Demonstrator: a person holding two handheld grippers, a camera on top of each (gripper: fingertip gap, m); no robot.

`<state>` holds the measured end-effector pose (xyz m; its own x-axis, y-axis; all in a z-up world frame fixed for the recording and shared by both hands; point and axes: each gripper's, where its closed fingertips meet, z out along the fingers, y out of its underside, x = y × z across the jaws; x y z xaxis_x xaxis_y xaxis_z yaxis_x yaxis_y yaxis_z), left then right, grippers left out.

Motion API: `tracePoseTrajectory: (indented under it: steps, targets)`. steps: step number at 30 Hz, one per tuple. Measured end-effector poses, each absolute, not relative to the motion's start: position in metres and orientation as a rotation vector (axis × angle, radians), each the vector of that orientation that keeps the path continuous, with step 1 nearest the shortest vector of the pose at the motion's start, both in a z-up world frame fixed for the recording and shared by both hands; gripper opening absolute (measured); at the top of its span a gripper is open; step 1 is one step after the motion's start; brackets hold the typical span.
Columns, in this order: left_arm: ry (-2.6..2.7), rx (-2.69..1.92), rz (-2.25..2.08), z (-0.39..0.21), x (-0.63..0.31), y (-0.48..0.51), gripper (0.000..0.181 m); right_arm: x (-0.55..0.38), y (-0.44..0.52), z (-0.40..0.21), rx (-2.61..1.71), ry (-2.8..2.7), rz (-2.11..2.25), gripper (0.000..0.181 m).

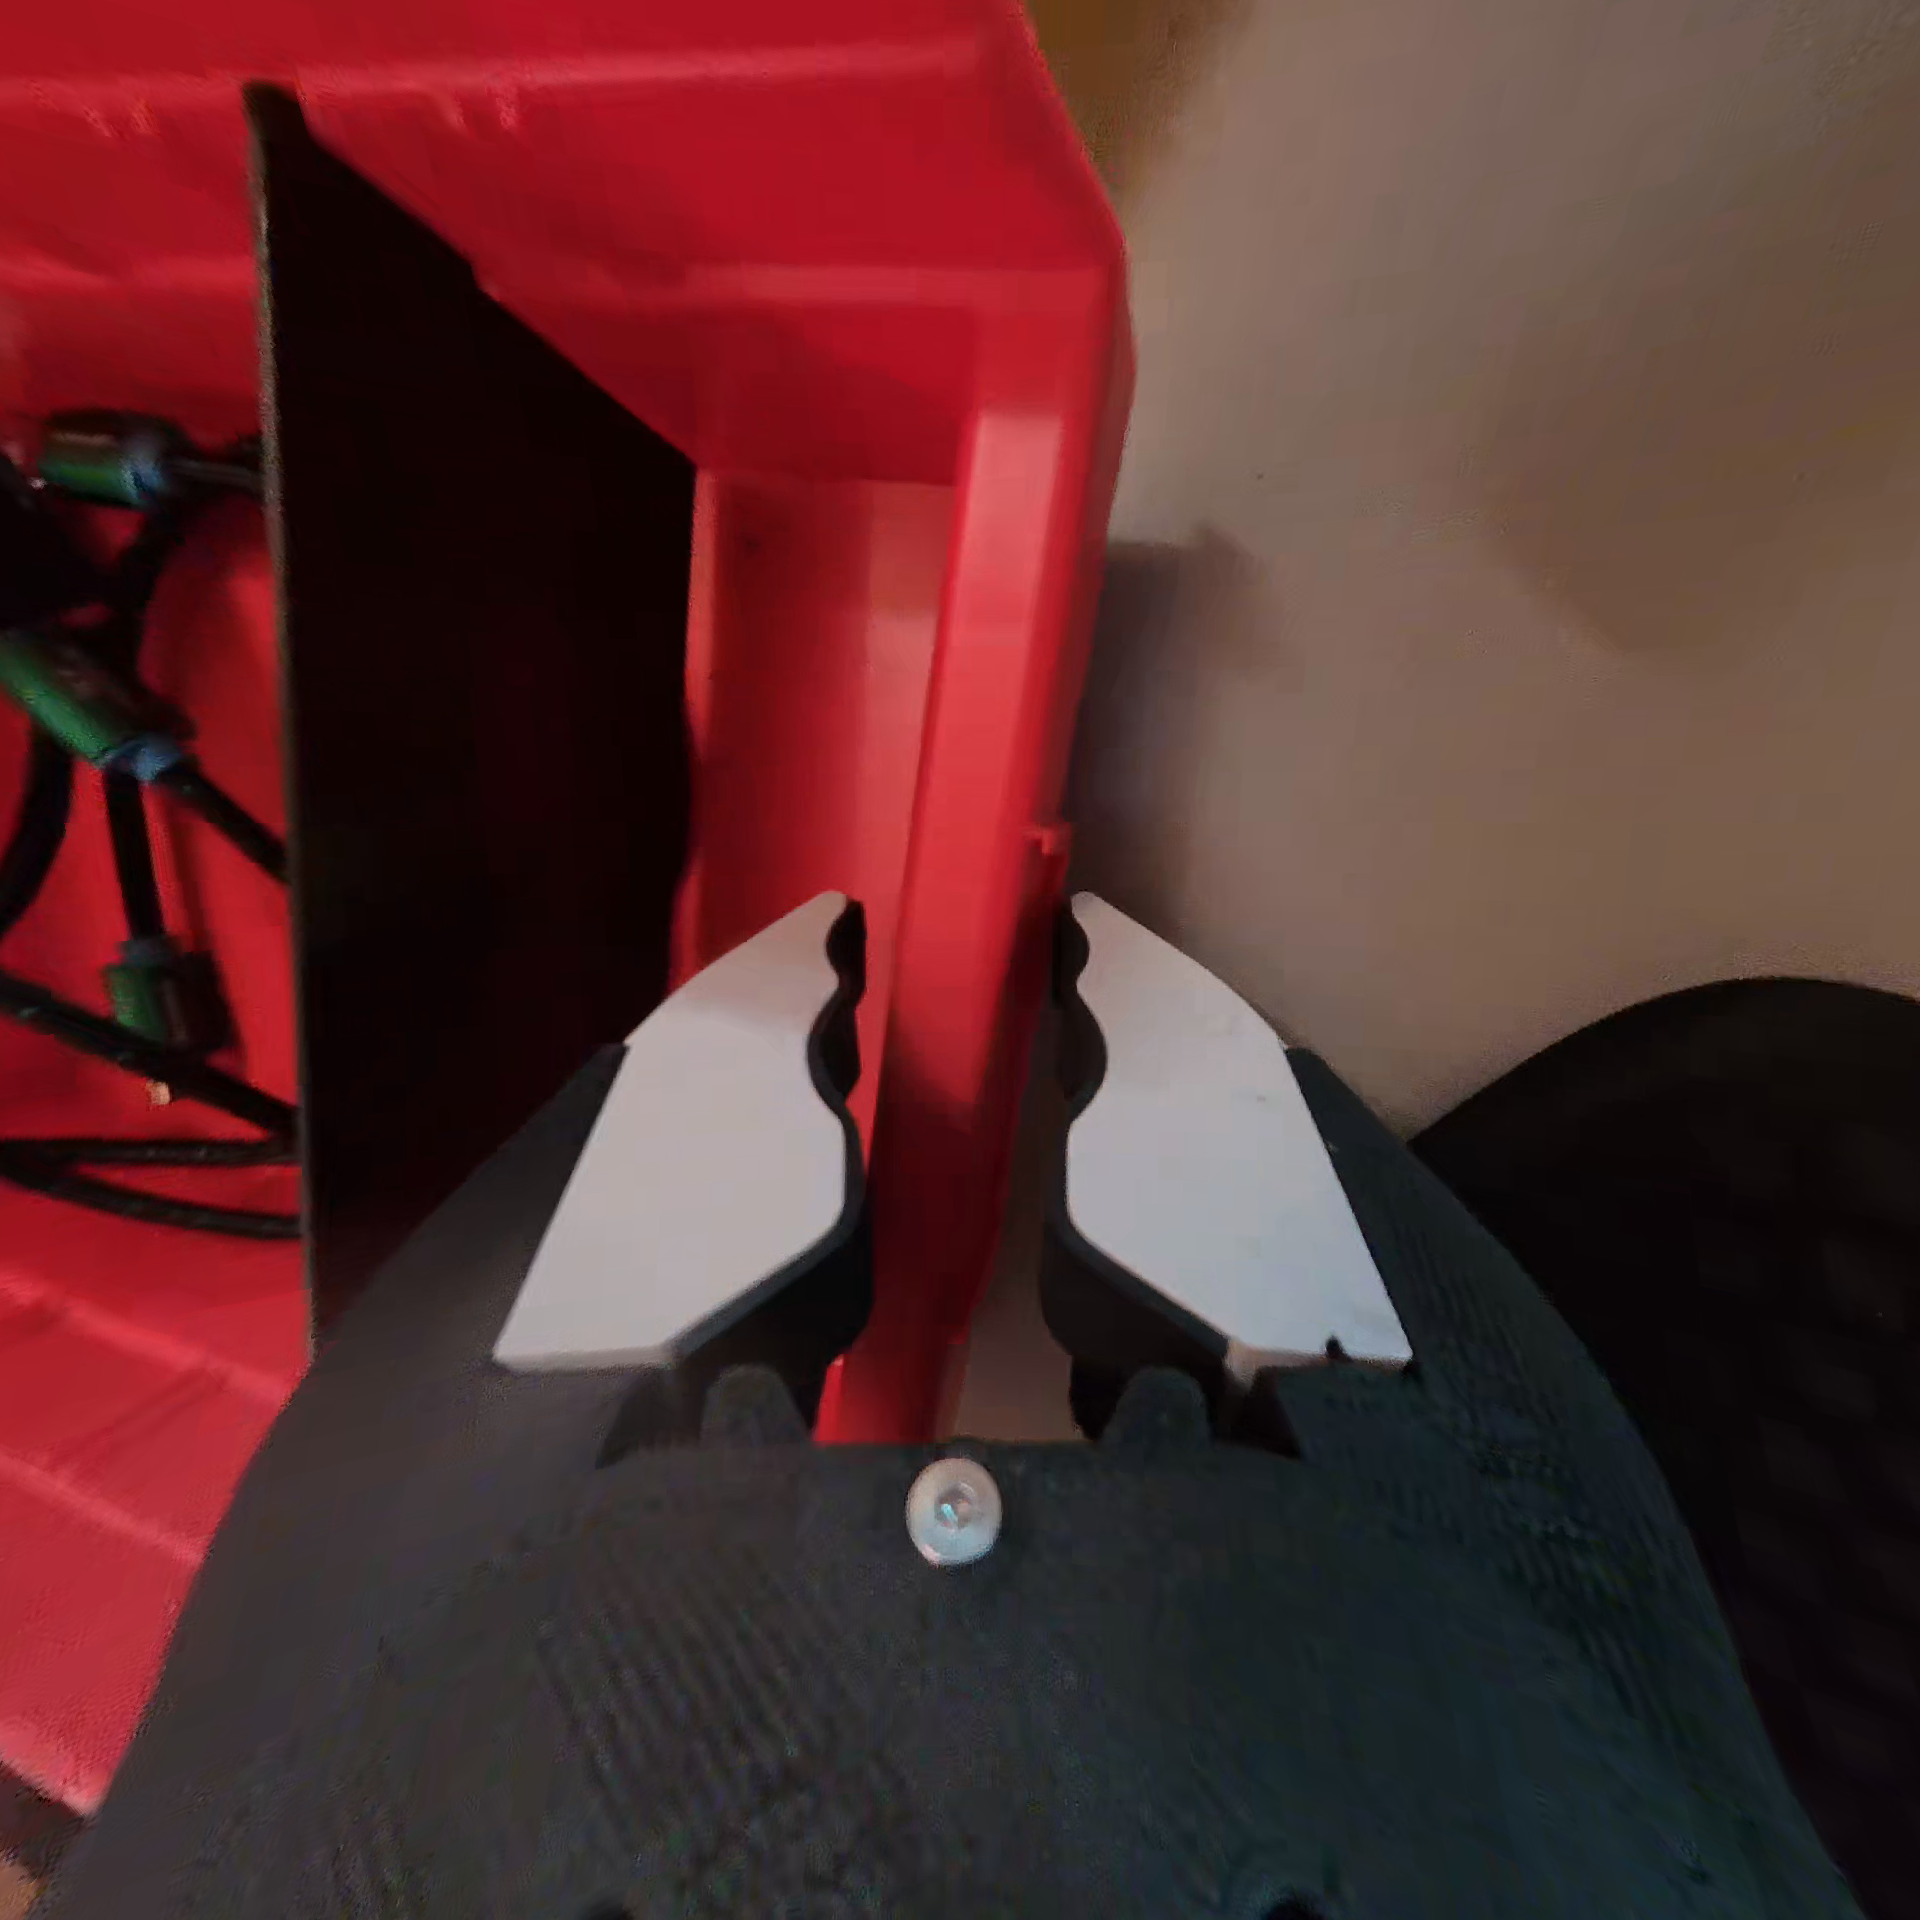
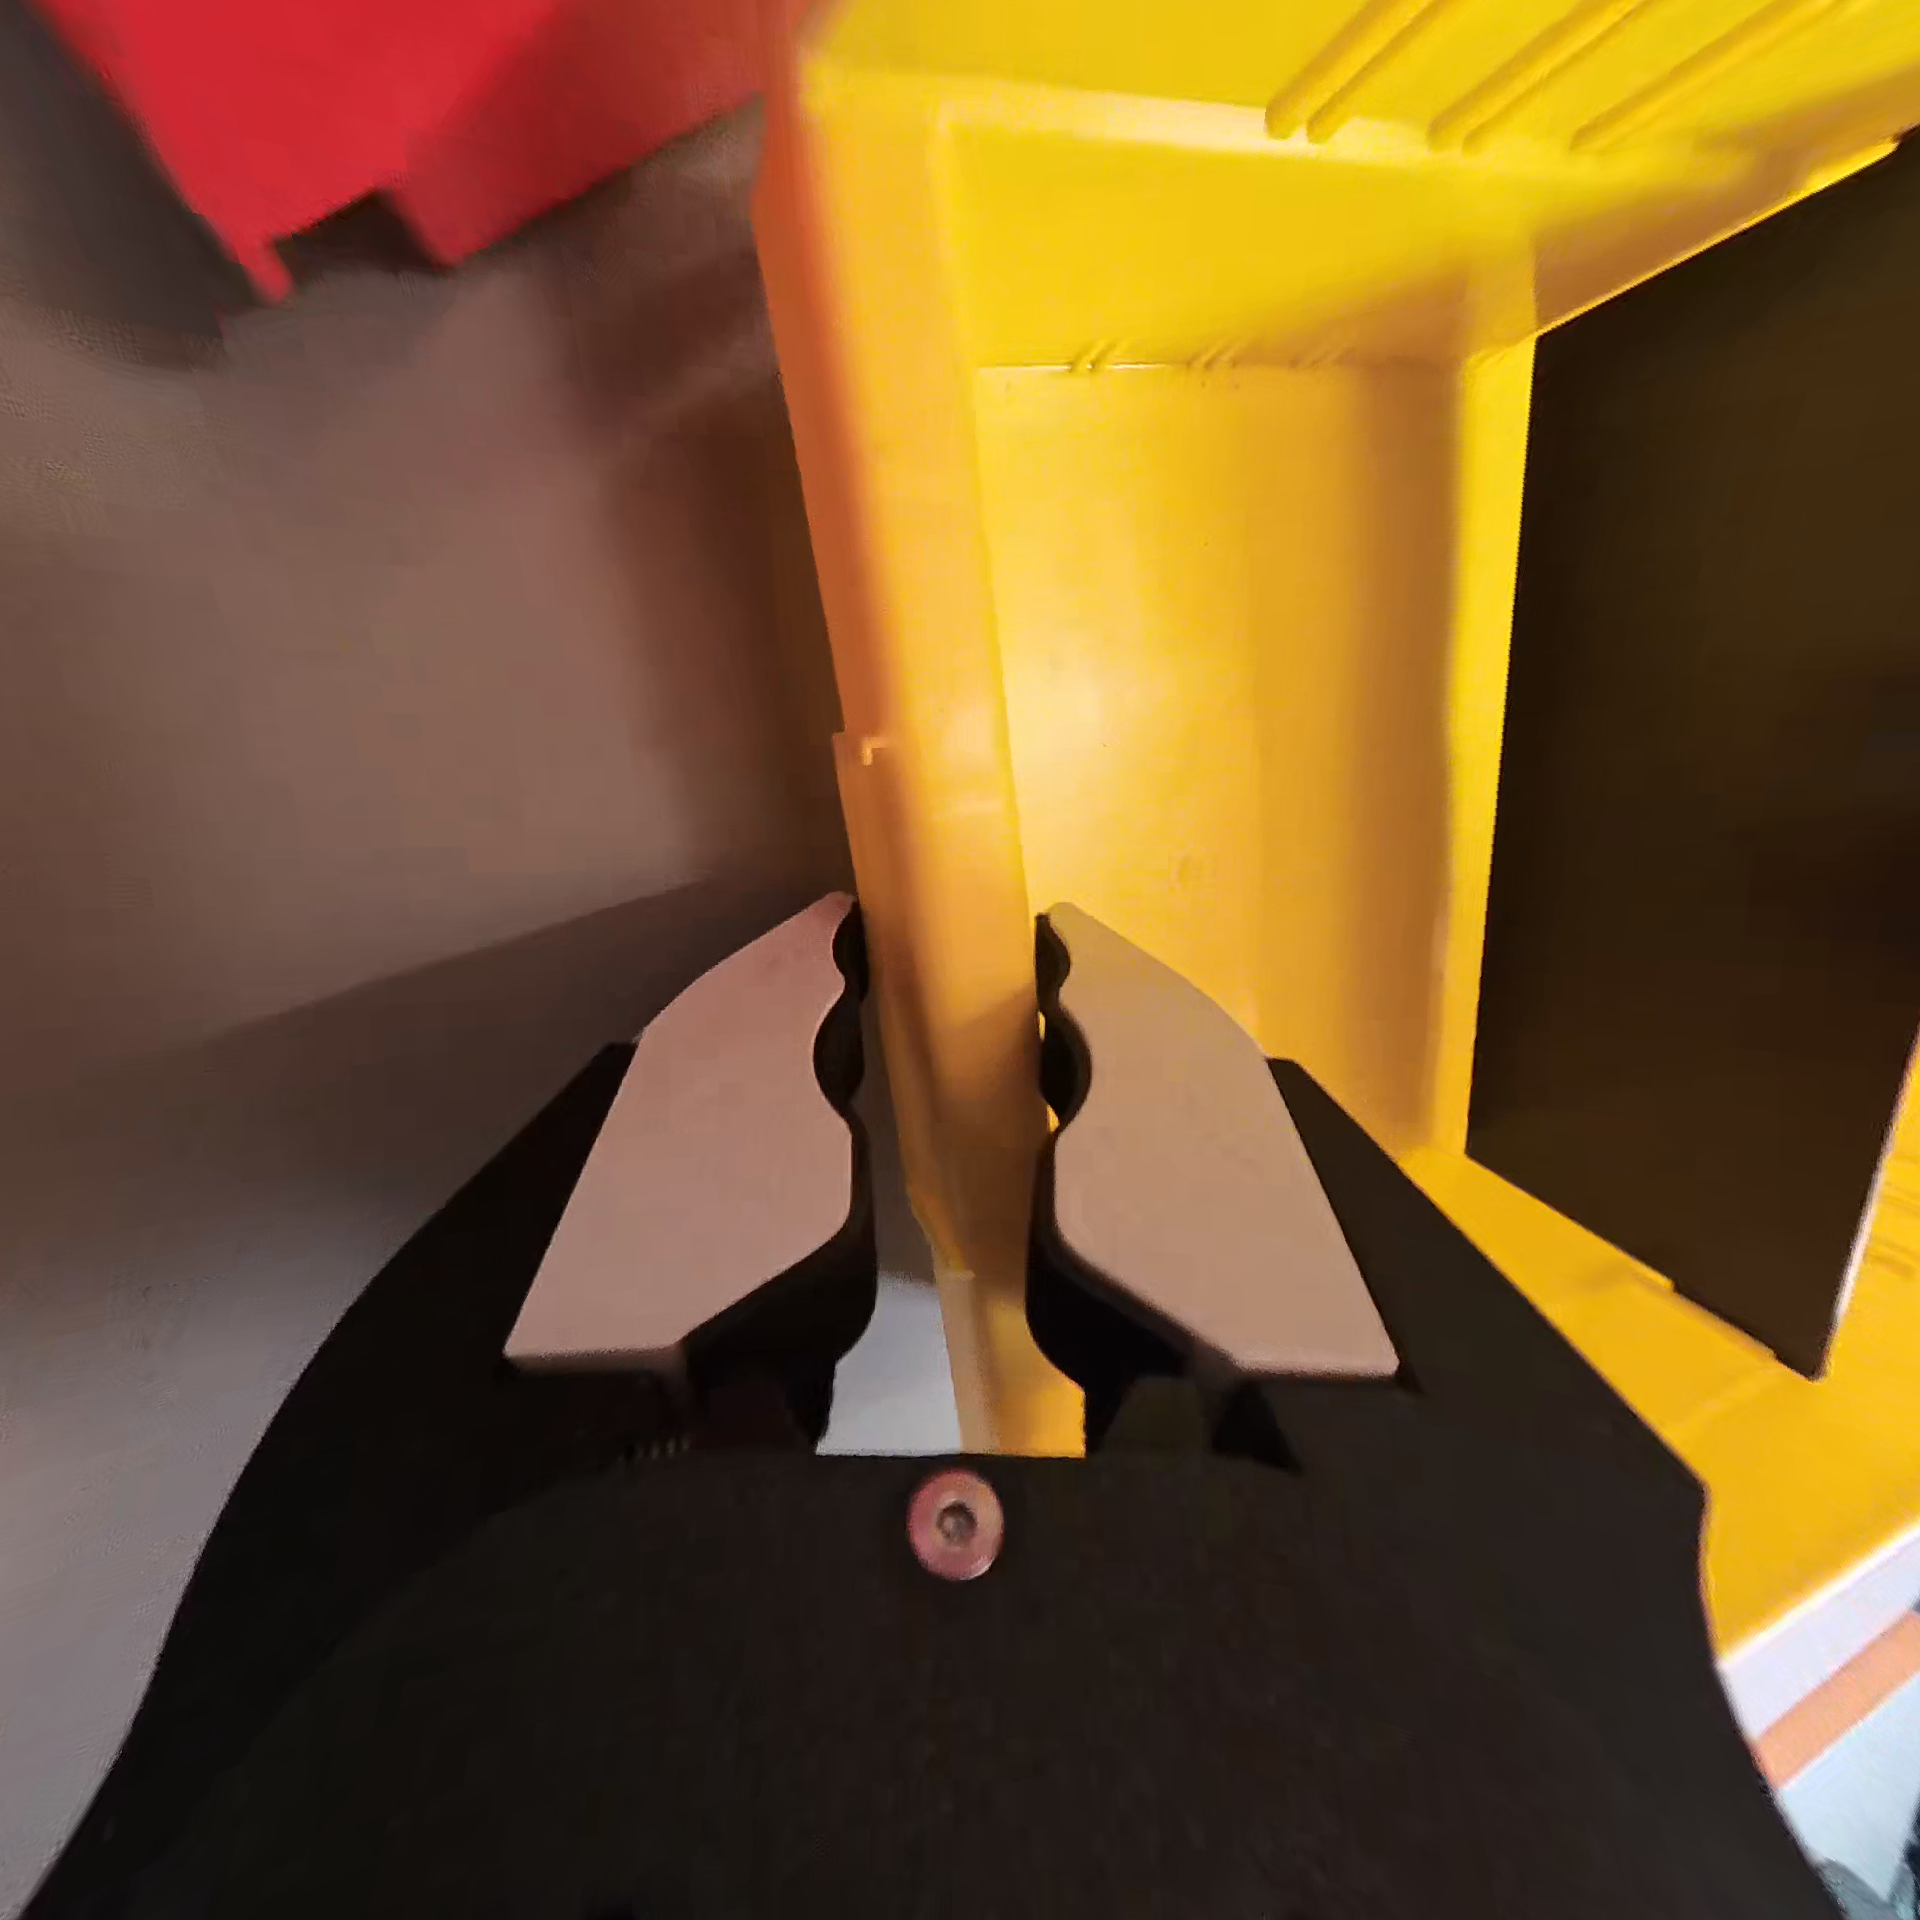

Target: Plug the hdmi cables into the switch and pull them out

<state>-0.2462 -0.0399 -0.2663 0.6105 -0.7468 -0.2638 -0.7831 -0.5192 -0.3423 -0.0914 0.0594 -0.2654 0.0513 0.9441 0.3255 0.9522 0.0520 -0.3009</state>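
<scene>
L tool (image 1: 958, 925): jaws narrow, straddling the side wall of a red moulded-plastic bin (image 1: 997, 644). The white pads sit just beside the wall on both faces; I can't tell if they actually pinch it, a sliver of gap seems to show on the outer side. Inside that bin, a dark flat divider panel (image 1: 468, 675) stands upright, and beyond it, in the far compartment, lies a tangle of black HDMI cables w/ green-sleeved plugs (image 1: 94, 707). Outside the bin: pale beige bench surface (image 1: 1507, 416) and a black rounded object (image 1: 1714, 1299), blurred, unidentifiable.

R tool (image 2: 945, 925): jaws narrow, closed on the side wall of a yellow moulded-plastic bin (image 2: 914, 623), pads touching both faces. In that bin, a dark flat panel (image 2: 1683, 779) stands upright. A corner of the red bin shows upper left in the R view, apart from the yellow one.

Switch: not in view in either cam.

Step, as I judge it: setup, both bins gripped by their walls for positioning; no plugging begun. Next move prob. calls for letting go of the walls, reaching into the red bin's cable compartment, gripping one plug by its body, and locating the switch.
</scene>
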Motion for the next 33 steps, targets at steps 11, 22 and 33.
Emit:
tracePoseTrajectory:
  steps: [11,22,33]
  targets:
    - [1.162,-2.344,0.119,-0.266,-0.241,-0.027,0.031,0.054,0.043,-0.261,-1.974,-1.749,-0.097,0.030]
    - [1.004,-2.359,0.100,-0.267,-0.262,0.019,0.033,0.143,0.105,-0.265,-2.006,-1.709,-0.240,0.028]
    - [0.889,-2.322,0.148,-0.258,-0.283,0.074,0.038,0.114,0.152,-0.201,-1.957,-1.323,0.072,0.041]
